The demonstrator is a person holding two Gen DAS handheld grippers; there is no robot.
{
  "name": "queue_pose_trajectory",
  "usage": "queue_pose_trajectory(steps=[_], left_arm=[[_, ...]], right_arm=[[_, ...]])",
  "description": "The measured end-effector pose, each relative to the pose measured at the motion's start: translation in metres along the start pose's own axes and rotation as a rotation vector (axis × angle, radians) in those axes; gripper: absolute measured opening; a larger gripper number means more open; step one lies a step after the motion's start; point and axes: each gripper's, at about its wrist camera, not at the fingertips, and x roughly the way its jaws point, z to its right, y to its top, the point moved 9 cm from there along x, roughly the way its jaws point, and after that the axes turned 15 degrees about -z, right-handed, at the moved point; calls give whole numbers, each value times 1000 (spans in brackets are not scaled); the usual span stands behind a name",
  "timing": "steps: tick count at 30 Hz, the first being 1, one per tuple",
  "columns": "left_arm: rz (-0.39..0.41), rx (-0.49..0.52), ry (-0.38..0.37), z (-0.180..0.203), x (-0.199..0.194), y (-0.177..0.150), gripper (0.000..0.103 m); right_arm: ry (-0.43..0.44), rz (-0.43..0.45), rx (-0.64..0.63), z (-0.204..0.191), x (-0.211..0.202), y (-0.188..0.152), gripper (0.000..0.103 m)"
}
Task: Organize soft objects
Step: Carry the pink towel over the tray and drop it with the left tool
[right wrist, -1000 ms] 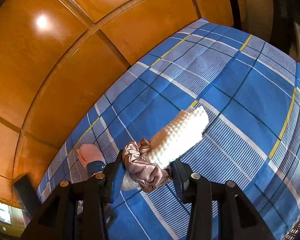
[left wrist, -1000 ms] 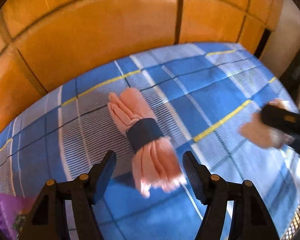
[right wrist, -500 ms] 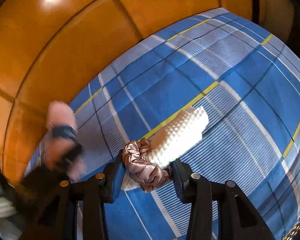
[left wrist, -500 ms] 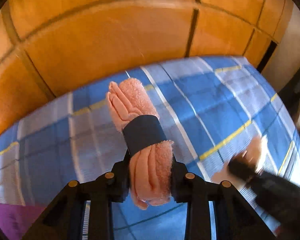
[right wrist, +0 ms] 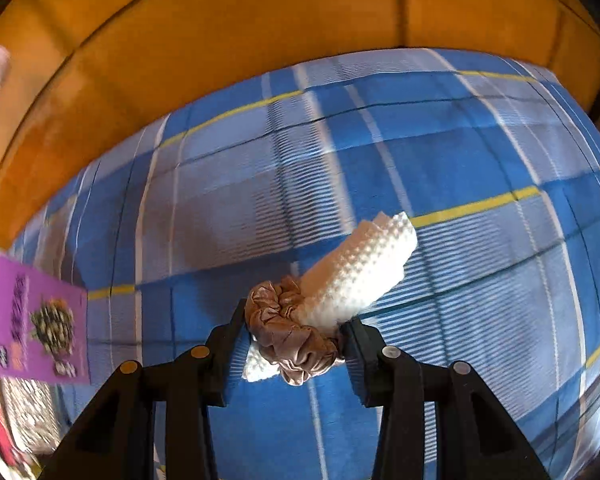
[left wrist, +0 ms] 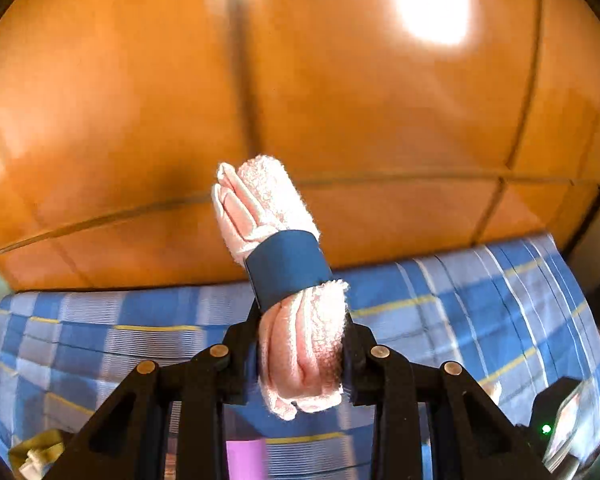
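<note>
you are in the carry step: your left gripper (left wrist: 300, 354) pinches the rolled pink terry towel with a navy band (left wrist: 278, 280), clear above the blue plaid bedcover (left wrist: 480, 300). your right gripper (right wrist: 296, 344) pinches the white waffle-knit cloth roll in a brown satin scrunchie (right wrist: 324, 304), above the bedcover too. next, pick one spot, perhaps near the purple printed box (right wrist: 32, 320) at left, and lower both before letting go.

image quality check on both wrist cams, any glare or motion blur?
Left wrist: blown-out glare patch on the orange wooden panel, background smeared; the rolled pink towel with its dark blue band stays sharp. Right wrist: the blue plaid cloth streaks with motion, and the white waffle cloth roll is crisp.
</note>
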Motion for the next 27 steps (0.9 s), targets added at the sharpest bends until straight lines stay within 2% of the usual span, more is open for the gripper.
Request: queue_pose_trajectory(steps=[3,6,11,16,22,27], left_arm=[[38,-71,22,-49,-20,-9,32],[66,-133,50,-98,-35,-27,32],[87,-222,90,-173,-52,-76,32],[86,-291,89,-228,-63,-129,32],[74,-384,76,-272,-70,-194,32],[55,-501,84,-316,-74,-265,32]], right_arm=[[-46,-1,-50,-8,5,-2,42],[-53,-1,-54,-8,6,-3,42],[-51,-6,-48,-5,10,-1,42],[-60,-2,-49,-7,13,-1,42],[-98,18,-84,-13,16,-1,42],[-142,41,-126,-16,16,-3,42]])
